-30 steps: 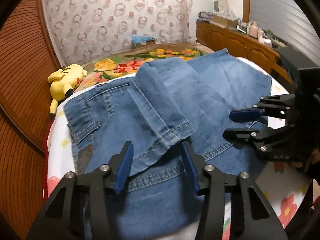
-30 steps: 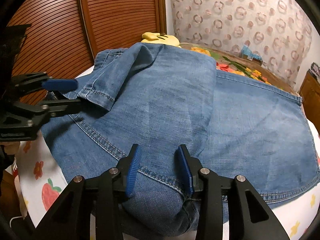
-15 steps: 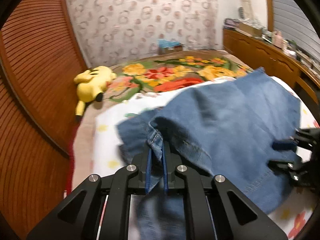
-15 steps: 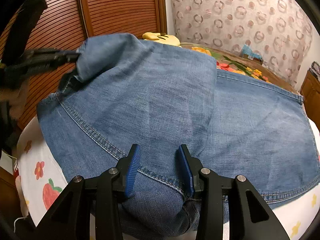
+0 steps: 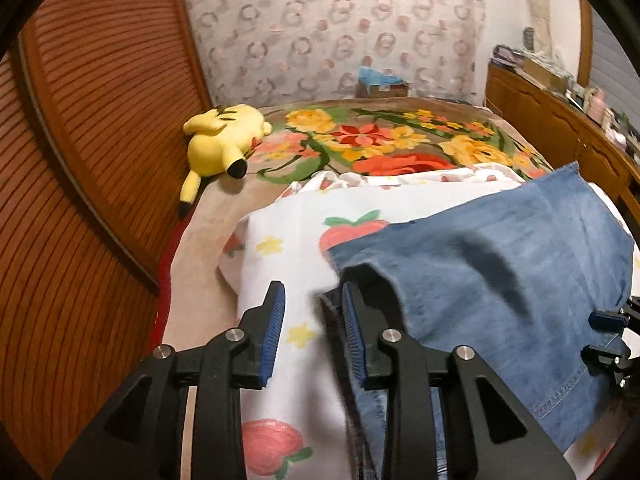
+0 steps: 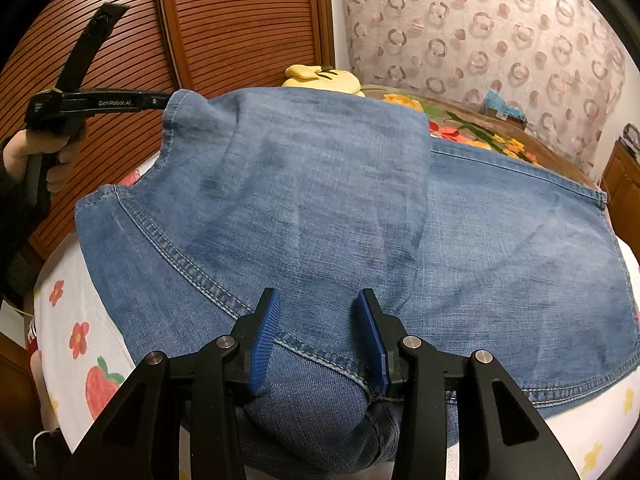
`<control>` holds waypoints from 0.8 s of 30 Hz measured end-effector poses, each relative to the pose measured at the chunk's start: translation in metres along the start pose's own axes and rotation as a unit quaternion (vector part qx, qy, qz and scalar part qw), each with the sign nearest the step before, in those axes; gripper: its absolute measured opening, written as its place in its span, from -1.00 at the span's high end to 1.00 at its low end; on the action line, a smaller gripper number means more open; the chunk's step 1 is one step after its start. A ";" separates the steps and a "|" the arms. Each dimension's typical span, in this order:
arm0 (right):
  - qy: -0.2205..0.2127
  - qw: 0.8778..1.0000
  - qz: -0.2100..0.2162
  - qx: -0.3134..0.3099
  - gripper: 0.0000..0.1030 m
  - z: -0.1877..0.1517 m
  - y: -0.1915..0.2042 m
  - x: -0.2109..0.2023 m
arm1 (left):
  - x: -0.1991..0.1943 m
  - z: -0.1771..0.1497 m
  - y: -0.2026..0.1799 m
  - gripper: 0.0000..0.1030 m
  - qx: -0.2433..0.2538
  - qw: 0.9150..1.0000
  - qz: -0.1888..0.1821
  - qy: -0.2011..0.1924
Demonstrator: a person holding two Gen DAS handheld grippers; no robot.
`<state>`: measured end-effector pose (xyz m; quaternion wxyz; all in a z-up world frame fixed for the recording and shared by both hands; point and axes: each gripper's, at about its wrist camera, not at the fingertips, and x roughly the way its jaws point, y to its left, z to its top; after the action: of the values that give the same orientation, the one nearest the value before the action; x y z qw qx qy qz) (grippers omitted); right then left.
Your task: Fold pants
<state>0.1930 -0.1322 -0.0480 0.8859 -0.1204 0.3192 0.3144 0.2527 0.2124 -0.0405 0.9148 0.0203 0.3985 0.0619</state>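
Observation:
Blue denim pants (image 6: pixel 320 200) lie folded across a white strawberry-print sheet (image 5: pixel 288 248). My right gripper (image 6: pixel 318 340) is at their near edge, shut on a thick bunched fold of denim; it also shows at the right edge of the left wrist view (image 5: pixel 600 336). My left gripper (image 5: pixel 314 332) is at the pants' (image 5: pixel 500 280) left side and its jaws are opening. Bare sheet shows between its pads, and the denim edge drapes over its right finger. In the right wrist view a raised hem corner (image 6: pixel 180 104) sits at the left gripper's tip (image 6: pixel 162 100), which a hand (image 6: pixel 40 152) holds.
A yellow plush toy (image 5: pixel 224 140) lies on the floral blanket (image 5: pixel 380 140) at the far left, beside slatted wooden panels (image 5: pixel 80 160). A small box (image 5: pixel 380 84) stands at the curtain, and a cluttered wooden cabinet (image 5: pixel 560 128) runs along the right.
The left gripper closed on the pant-leg hem, carried it off to the pants' left side, and its jaws have now come apart. The right gripper has not moved.

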 end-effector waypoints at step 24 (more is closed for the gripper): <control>-0.001 1.000 0.001 0.000 0.18 0.000 0.000 0.000 | -0.037 -0.023 -0.004 -0.25 -0.067 0.992 -0.063 -0.085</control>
<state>0.1930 -0.1327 -0.0477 0.8856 -0.1194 0.3190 0.3156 0.2118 0.2032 -0.0297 0.9469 -0.0606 0.3143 0.0286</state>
